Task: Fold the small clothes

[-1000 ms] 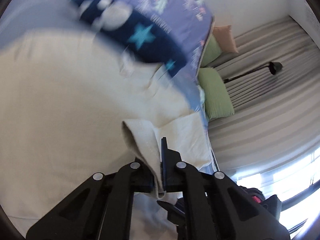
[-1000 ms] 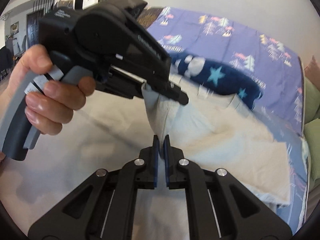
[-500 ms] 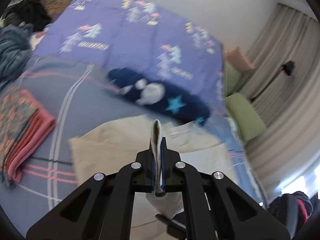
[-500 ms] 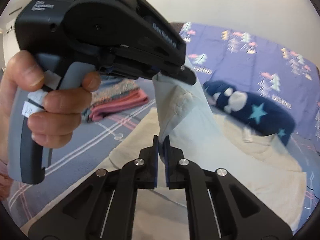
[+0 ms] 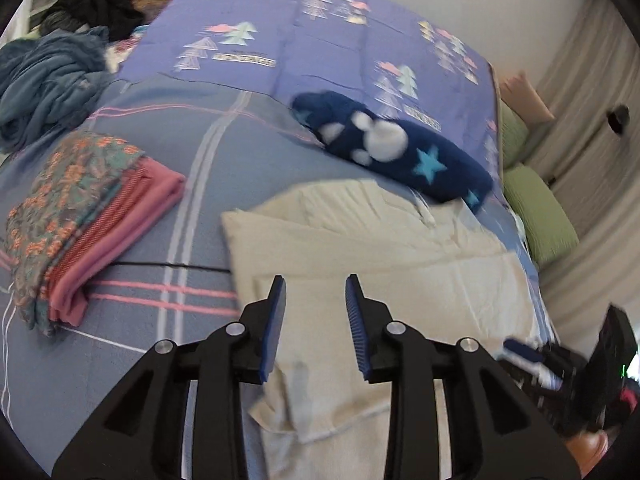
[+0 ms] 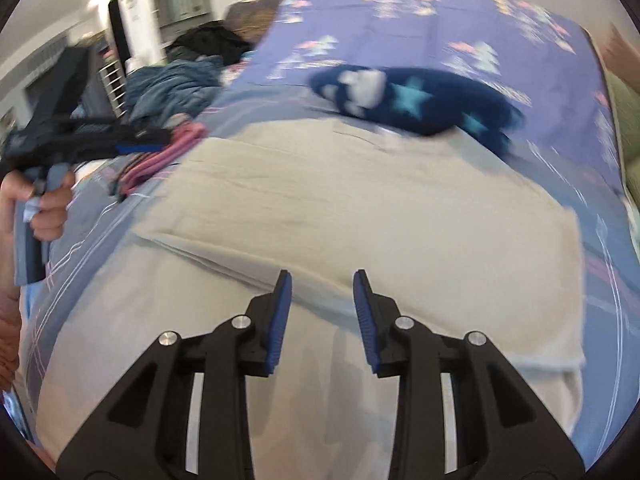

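Both tongs, left tongs (image 5: 314, 306) and right tongs (image 6: 322, 302), jaws just parted and empty, hover over the cream garment (image 6: 360, 208), which lies flat on the bed (image 5: 132, 184), long axis crosswise, fold edge directly ahead, folded stack (image 5: 80, 216) leftward, navy star garment (image 5: 400, 152) beyond.

Both wrist views look steeply down, close over the cream garment (image 5: 400, 248).

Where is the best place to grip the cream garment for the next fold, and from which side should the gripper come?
Probably the cream garment is best gripped at its folded edge, coming from above and from the near side. There the layers form a raised ridge that open jaws can pinch; elsewhere the cloth lies flat on the bed.
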The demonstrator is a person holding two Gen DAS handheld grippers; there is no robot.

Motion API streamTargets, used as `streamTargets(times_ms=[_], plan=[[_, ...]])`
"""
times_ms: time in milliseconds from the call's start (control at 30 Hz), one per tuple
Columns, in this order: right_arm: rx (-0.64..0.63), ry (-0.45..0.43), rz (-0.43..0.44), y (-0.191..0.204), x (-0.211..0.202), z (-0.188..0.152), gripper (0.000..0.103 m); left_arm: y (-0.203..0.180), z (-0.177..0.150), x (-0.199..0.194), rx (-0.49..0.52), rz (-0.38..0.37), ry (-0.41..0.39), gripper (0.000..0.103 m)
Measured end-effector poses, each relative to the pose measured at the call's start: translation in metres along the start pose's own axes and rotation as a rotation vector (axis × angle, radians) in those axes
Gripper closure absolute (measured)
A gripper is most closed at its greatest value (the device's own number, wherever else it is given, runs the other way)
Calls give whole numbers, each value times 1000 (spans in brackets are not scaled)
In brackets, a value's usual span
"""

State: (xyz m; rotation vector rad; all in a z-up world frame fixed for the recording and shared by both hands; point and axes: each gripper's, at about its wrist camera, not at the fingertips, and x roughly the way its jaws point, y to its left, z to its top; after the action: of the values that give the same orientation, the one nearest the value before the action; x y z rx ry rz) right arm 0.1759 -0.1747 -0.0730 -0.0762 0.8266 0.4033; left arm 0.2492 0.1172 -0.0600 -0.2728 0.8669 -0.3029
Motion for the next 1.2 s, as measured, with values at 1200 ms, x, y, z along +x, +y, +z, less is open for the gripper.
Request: streamTargets(times_ms=[1200], plan=[[504, -39, -254, -173, -82, -112, 58, -37, -100, -17, 193, 262, 30, 43]])
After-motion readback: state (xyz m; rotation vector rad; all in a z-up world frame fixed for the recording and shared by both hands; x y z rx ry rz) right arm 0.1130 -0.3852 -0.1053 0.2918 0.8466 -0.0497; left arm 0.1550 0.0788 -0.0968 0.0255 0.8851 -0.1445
